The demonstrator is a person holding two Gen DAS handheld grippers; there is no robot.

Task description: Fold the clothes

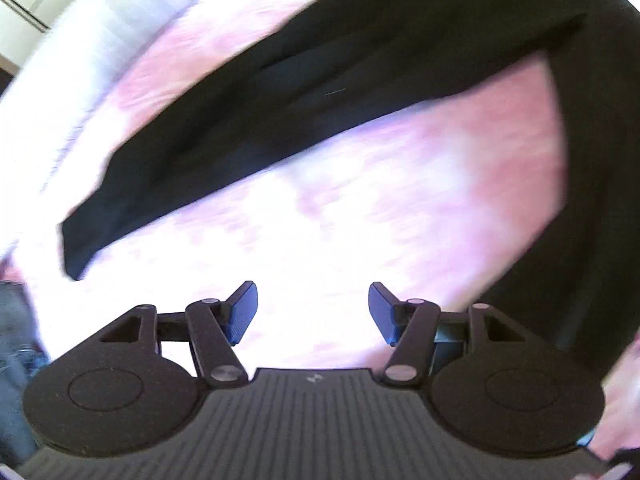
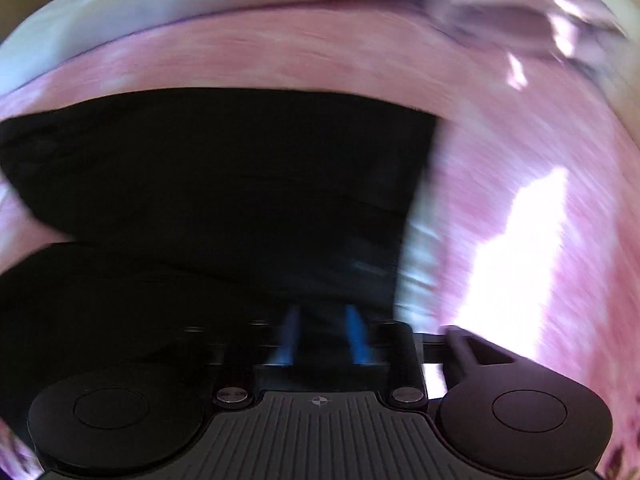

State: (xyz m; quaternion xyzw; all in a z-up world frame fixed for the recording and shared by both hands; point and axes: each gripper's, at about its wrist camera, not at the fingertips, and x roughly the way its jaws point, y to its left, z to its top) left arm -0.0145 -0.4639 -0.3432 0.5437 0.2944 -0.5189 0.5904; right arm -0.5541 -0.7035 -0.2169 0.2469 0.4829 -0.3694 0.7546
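Setting: a home bedroom, judged from the bedding; a pink and white mottled bedspread (image 2: 280,60) fills most of both views, with a dark garment (image 2: 200,168) lying on it. A pale pillow or duvet edge (image 2: 100,4) runs along the upper left of the right wrist view; crumpled pinkish bedding (image 2: 520,16) sits upper right.

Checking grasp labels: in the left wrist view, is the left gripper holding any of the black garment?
No. The left gripper stands open over pink bedding, with the black garment lying beyond its fingertips.
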